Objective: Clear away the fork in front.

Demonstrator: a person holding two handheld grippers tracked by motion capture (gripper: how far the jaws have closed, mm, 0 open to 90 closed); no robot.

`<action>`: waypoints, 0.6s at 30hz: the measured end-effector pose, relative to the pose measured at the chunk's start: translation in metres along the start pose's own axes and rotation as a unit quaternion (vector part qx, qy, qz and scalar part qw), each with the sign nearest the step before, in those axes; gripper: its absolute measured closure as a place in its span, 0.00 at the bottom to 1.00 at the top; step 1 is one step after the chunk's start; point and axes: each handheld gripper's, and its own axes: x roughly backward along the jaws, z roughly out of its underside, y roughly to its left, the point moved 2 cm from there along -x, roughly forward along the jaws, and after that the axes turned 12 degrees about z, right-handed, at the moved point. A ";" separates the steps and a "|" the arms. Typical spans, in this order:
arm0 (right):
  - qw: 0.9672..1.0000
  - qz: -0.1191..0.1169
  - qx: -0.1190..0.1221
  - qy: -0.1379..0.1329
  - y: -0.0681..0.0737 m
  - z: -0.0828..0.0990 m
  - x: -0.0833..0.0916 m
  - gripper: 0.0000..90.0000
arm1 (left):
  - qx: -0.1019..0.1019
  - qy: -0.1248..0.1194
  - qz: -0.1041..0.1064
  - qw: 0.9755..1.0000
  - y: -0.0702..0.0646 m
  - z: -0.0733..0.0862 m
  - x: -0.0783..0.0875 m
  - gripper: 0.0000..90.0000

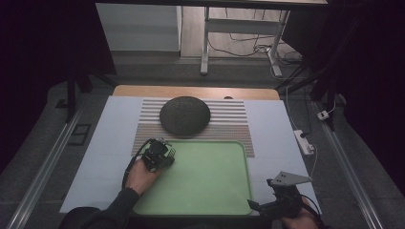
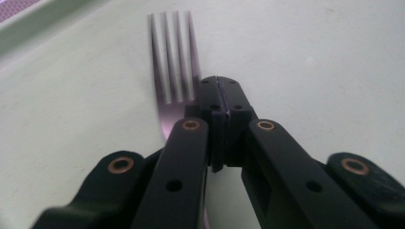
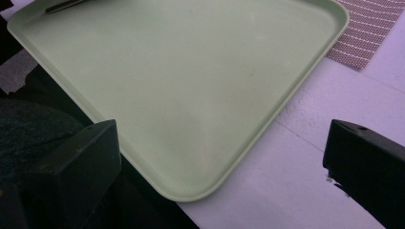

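**Left tool closed beside fork on green tray, right tool spread near tray corner**

Green tray (image 1: 205, 191) sits on the white surface (image 1: 110, 143), near edge toward the person. Behind it a striped placemat (image 1: 229, 129) carries a dark round dome-shaped object (image 1: 185, 115); the tray's far edge overlaps the mat.

Left tool (image 1: 168, 151) is over the tray's far-left corner, held by the left hand (image 1: 141, 175), dark sleeve coming in from the bottom. In the left gripper view the left tool (image 2: 218, 95) has its 2 jaws pressed together, tips meeting with no gap. A metal fork (image 2: 173, 62) with 4 tines lies flat on the tray (image 2: 310, 57), tines pointing away from the camera. The closed jaw tips sit just right of the tines, over the fork's neck; cannot tell if they pinch the fork or just rest against it.

Right tool (image 1: 255, 206) hangs off the tray's near-right corner, grey three-cornered plate on top. In the right gripper view the right tool (image 3: 219, 157) is spread wide, nothing between the jaws, with the tray corner (image 3: 200, 186) and white surface (image 3: 296, 181) below. Placemat (image 3: 372, 28) shows at top right.
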 end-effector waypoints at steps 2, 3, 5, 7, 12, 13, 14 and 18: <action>1.000 0.000 0.000 0.000 0.000 0.000 0.000 0.00 | 0.007 -0.002 -0.005 1.000 0.004 0.001 0.002 0.99; 1.000 0.000 0.000 0.000 0.000 0.000 0.000 0.00 | 0.009 -0.001 -0.009 1.000 0.006 0.001 0.004 0.99; 1.000 -0.001 0.000 0.001 0.000 0.000 0.000 0.00 | 0.015 -0.001 -0.016 1.000 0.010 0.002 0.006 0.99; 1.000 -0.002 0.000 0.001 0.000 0.000 0.000 0.00 | 0.022 -0.001 -0.021 1.000 0.014 0.004 0.009 0.99; 1.000 -0.003 0.000 0.002 0.000 0.000 -0.001 0.00 | 0.035 0.001 -0.035 0.999 0.025 0.007 0.016 0.98; 1.000 -0.004 0.000 0.003 0.000 0.000 -0.001 0.00 | 0.040 0.001 -0.036 0.999 0.027 0.008 0.018 0.99; 1.000 -0.004 0.000 0.003 0.000 0.000 -0.001 0.00 | 0.047 0.000 -0.036 0.998 0.030 0.009 0.020 0.98; 1.000 -0.002 0.001 0.006 0.000 0.000 -0.001 0.00 | 0.061 -0.003 -0.038 0.997 0.038 0.012 0.025 0.98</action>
